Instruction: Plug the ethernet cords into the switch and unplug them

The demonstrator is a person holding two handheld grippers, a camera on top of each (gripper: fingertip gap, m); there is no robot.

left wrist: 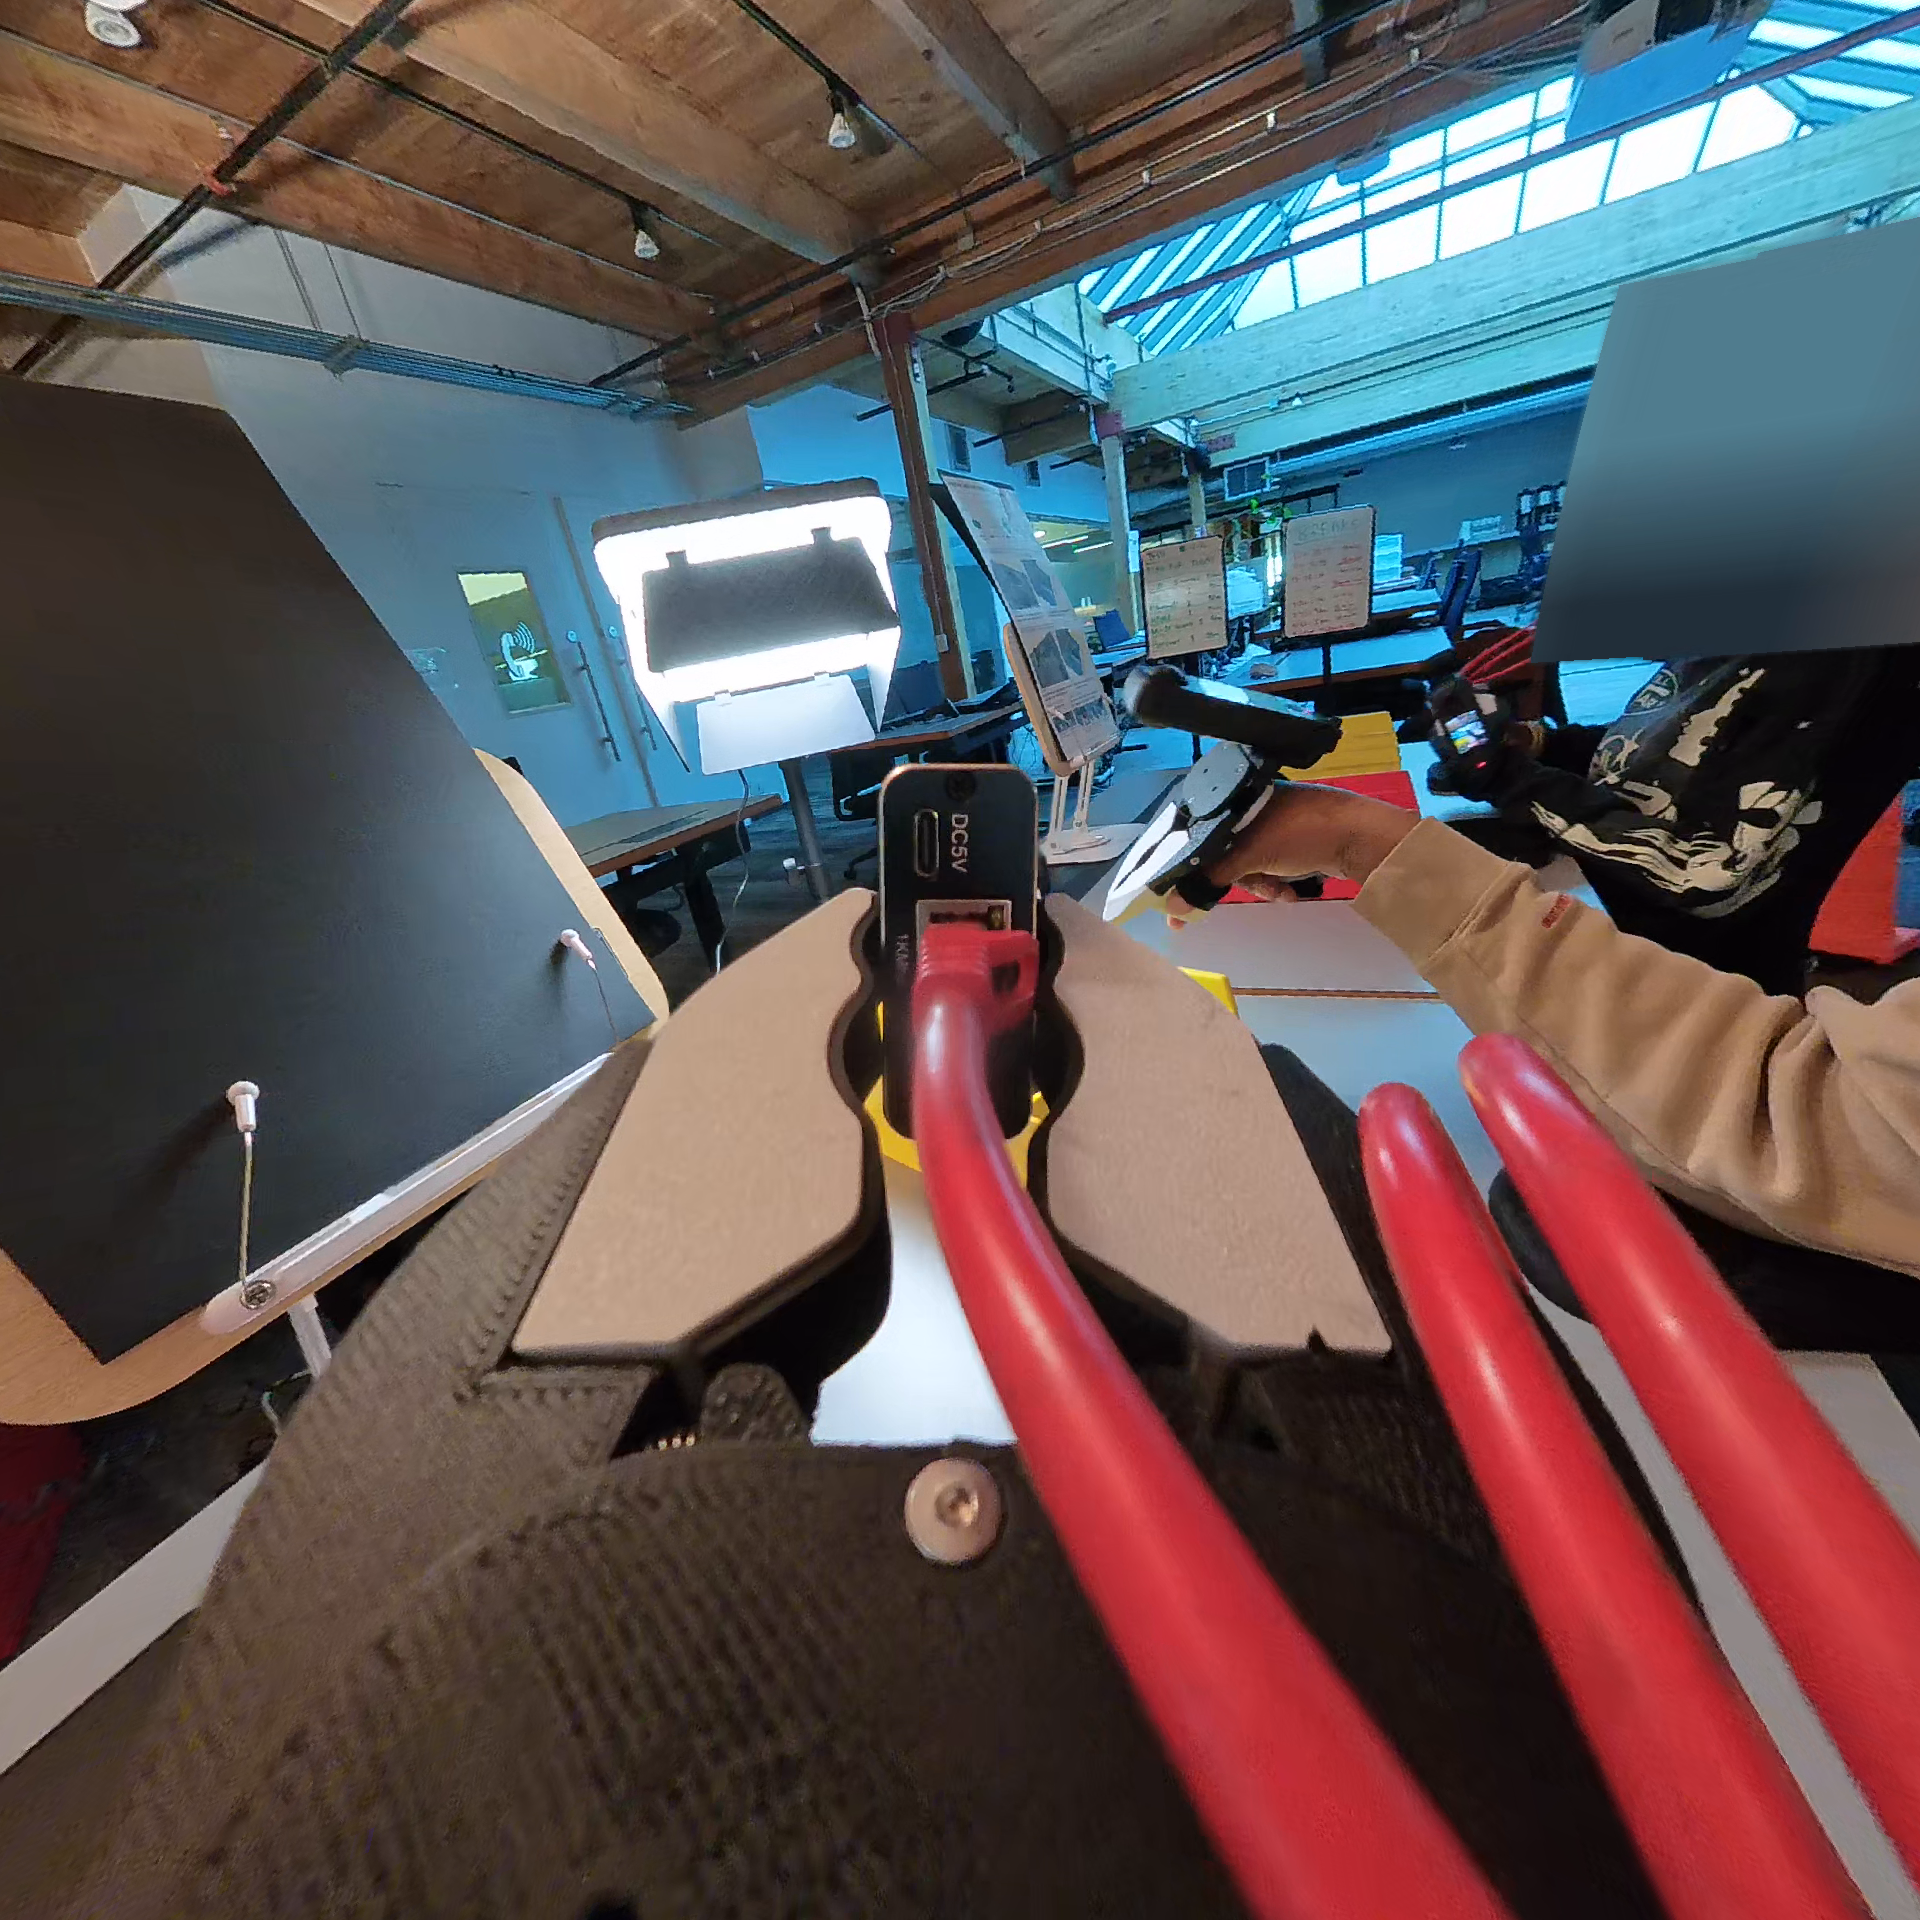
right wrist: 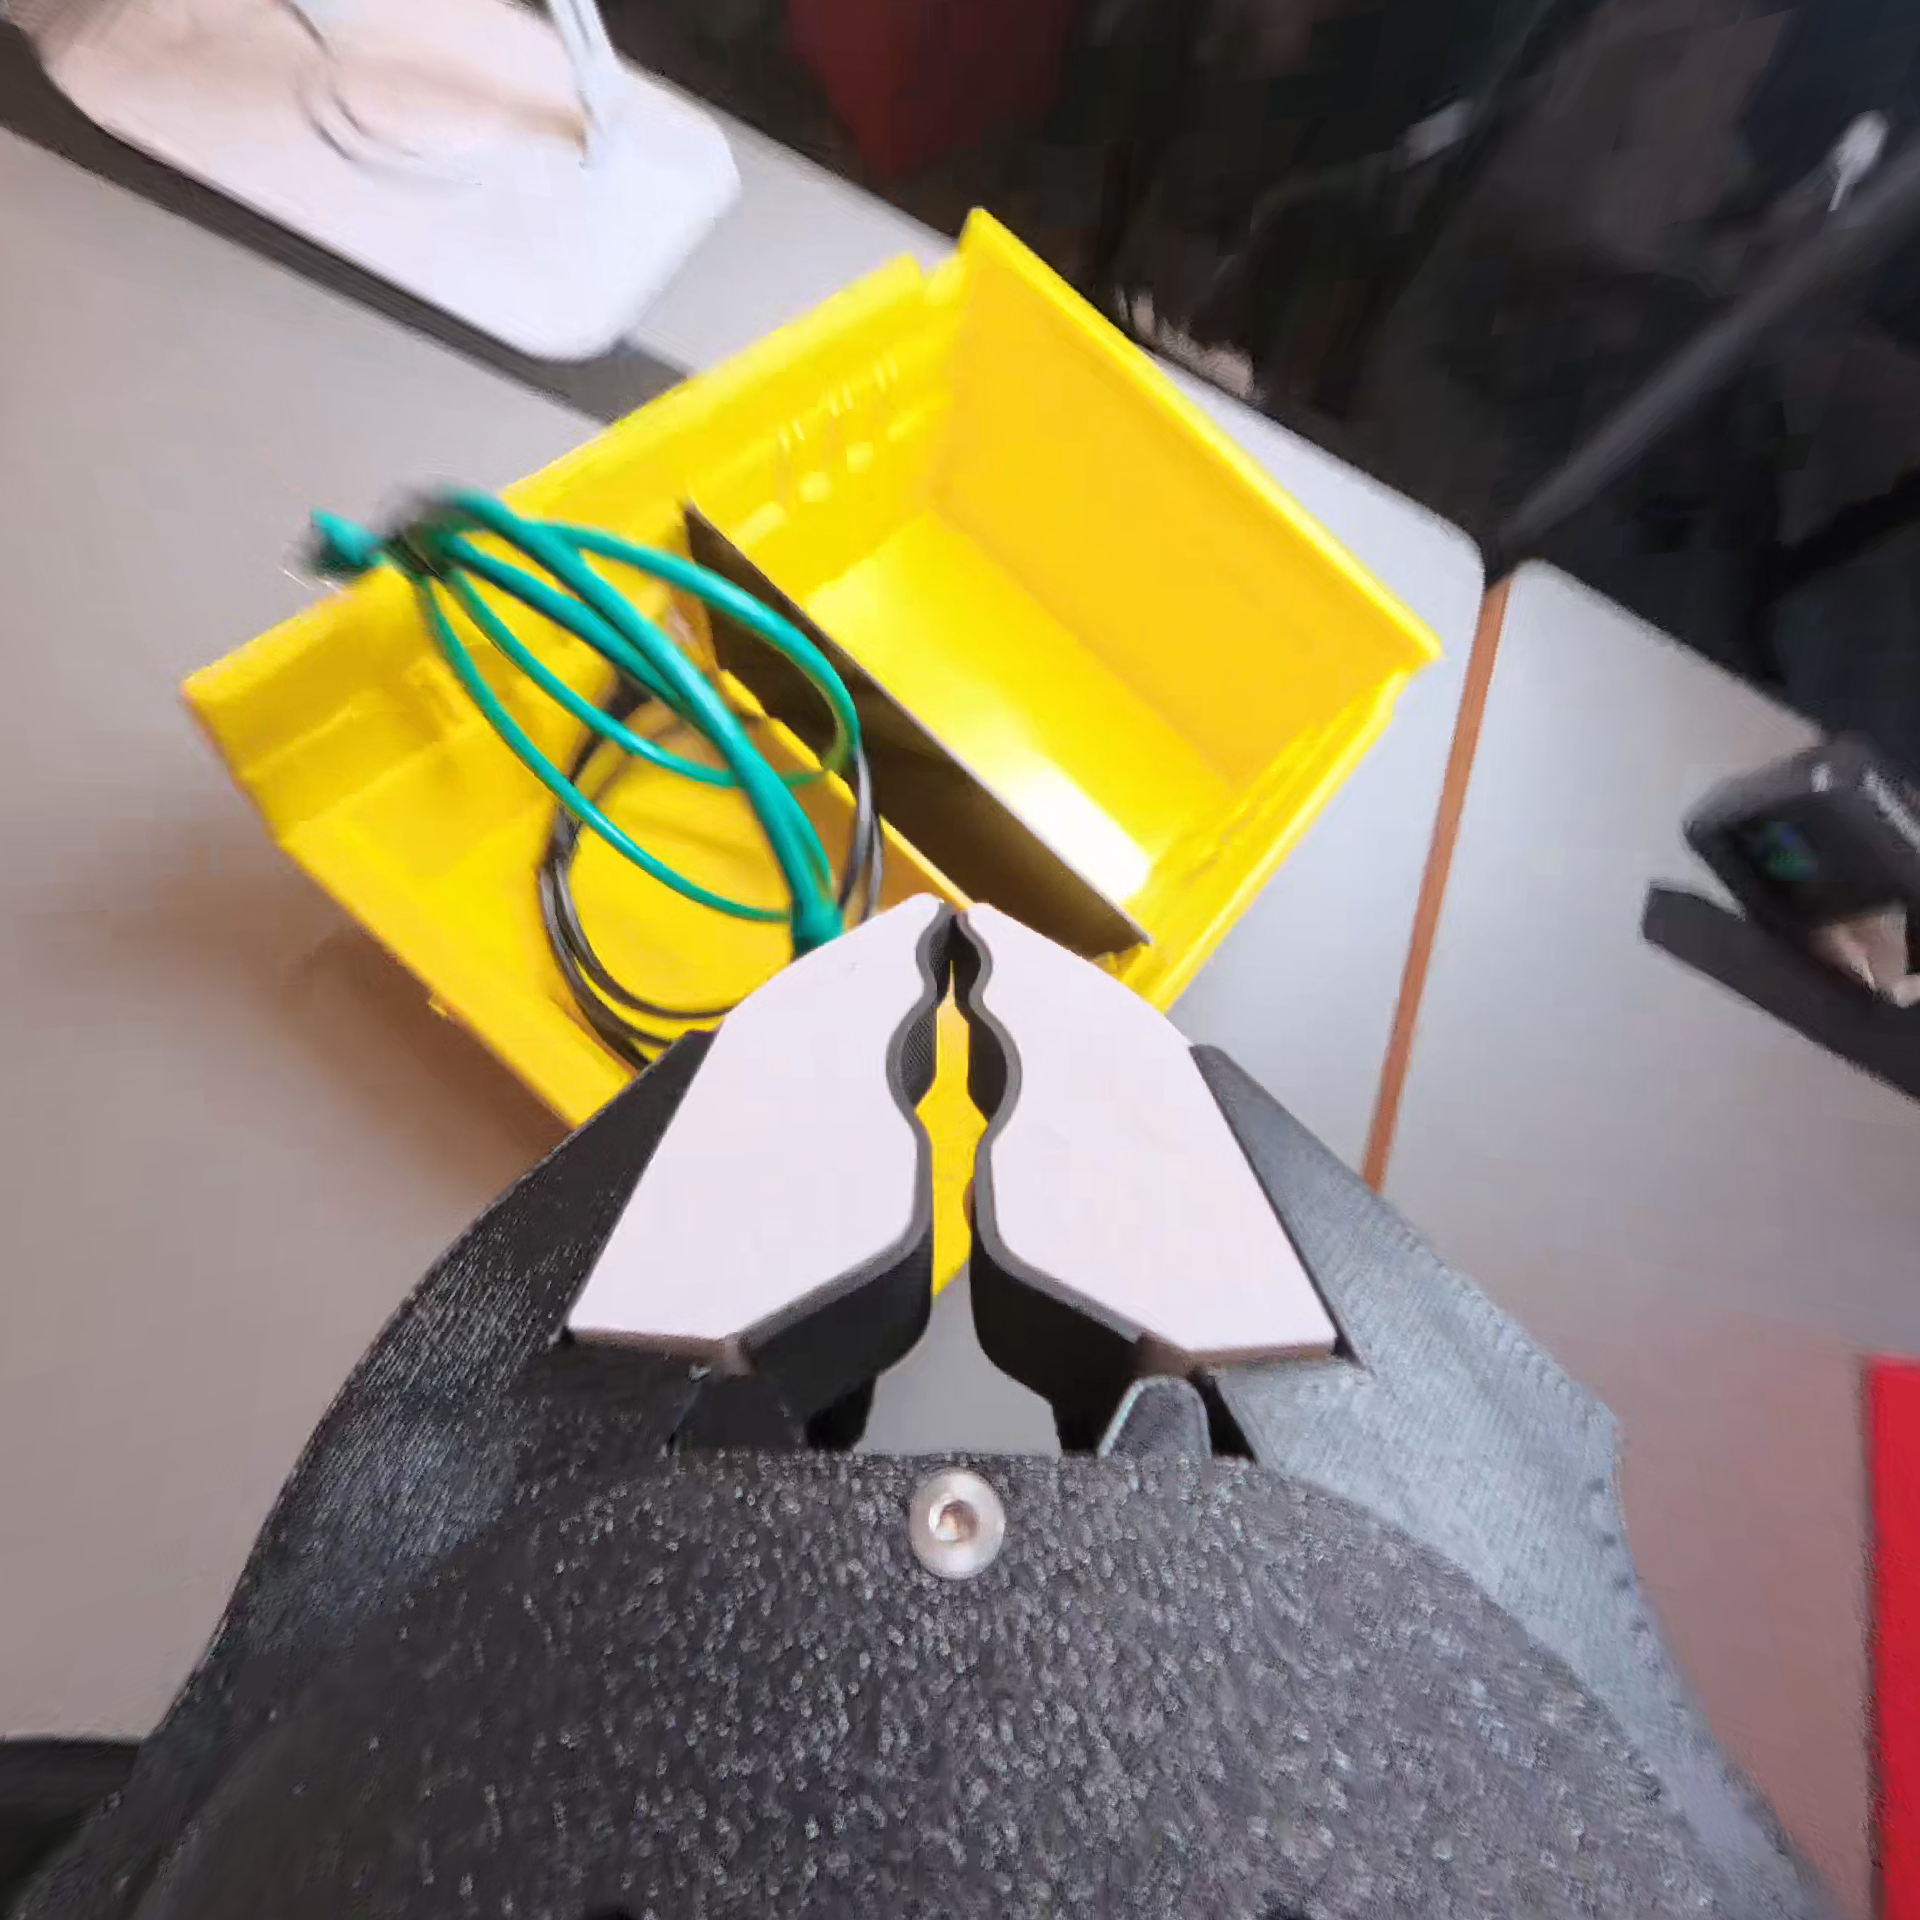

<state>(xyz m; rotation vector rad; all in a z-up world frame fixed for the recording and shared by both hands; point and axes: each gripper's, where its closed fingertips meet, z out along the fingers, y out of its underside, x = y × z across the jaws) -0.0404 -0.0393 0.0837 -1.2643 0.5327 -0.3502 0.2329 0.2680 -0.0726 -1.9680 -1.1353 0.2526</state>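
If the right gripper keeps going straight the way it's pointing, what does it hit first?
Probably the green cable coiled in the yellow bin, just ahead of the right gripper; its jaws are closed and empty. Depth is unclear.

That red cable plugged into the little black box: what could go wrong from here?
The left gripper clamps the switch upright with only the red cord plugged in; its loops could tug the switch askew. The right gripper, shut and empty over the yellow bin, might snag the green cord when reaching in.

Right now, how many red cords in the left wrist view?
3: one plugged into the switch, two loose at right. They may be loops of fewer cords.
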